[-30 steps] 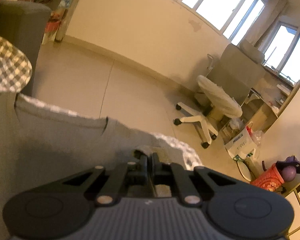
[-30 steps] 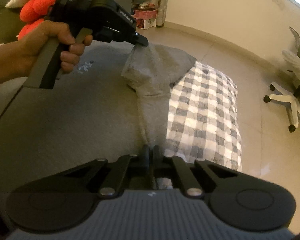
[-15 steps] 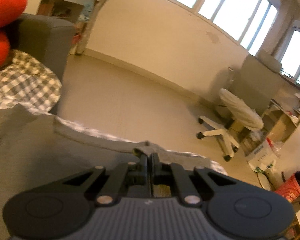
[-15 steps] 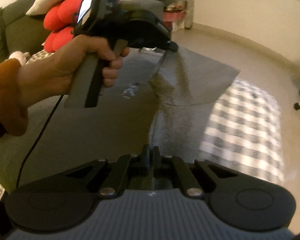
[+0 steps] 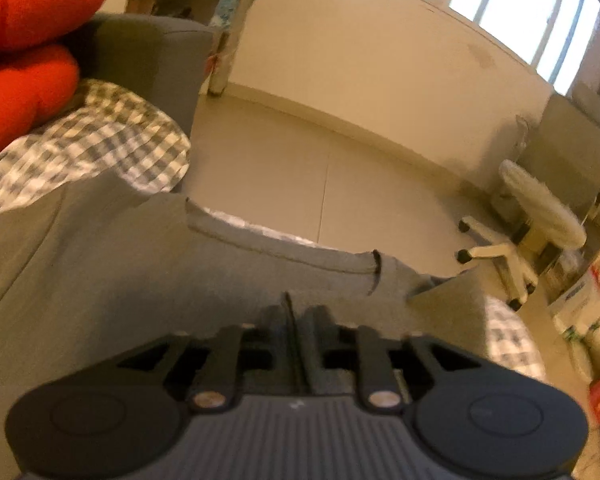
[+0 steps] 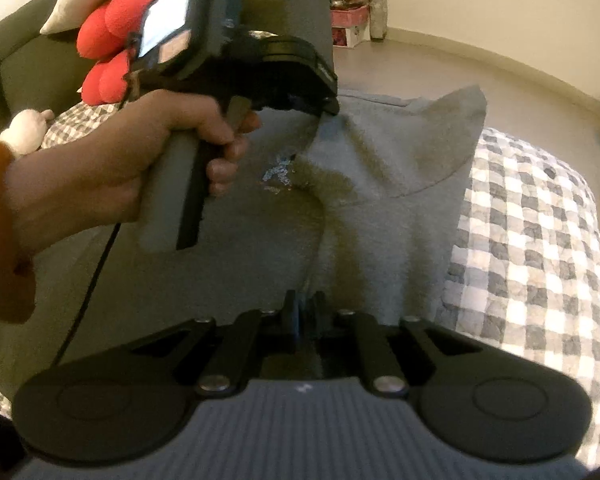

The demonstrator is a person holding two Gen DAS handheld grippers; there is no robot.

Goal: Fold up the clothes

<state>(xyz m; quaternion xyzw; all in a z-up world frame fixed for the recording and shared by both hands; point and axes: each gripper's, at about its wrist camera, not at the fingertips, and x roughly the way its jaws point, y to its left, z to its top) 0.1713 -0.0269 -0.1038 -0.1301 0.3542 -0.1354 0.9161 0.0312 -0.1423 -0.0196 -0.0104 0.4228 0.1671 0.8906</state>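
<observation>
While a grey sweatshirt (image 6: 388, 184) lies spread over a checked quilt (image 6: 532, 232) on the sofa (image 6: 24, 60), one part of it is lifted and doubled back over the rest, so that its fleecy inner side faces up. The left tongs (image 6: 332, 110) are clenched on the far end of that lifted flap, pinching the cloth at their tip, and the person's left hand (image 6: 140, 164) grips the handle with a phone-like screen (image 6: 168, 16) mounted above it. The right tongs (image 6: 302, 312) are clenched too, gripping the near end of the same flap, with grey cloth rising straight out from between their closed fingers. The fabric hangs in a slack ridge between the two pairs of tongs, which stand apart along the fold.

From the left wrist view, the left tongs (image 5: 296, 320) sit pressed together with the sweatshirt (image 5: 148, 264) filling the foreground in front of them; a ribbed hem (image 5: 284, 248) crosses just beyond their tip. Past the sweatshirt the quilt (image 5: 100, 148) shows on both sides.

A red plush toy (image 6: 112, 44) and a pale cushion (image 6: 84, 4) rest against the sofa back beyond the left hand. On the floor (image 5: 300, 176) farther off stands a white swivel chair (image 5: 532, 220), with windows (image 5: 500, 4) along the wall above.
</observation>
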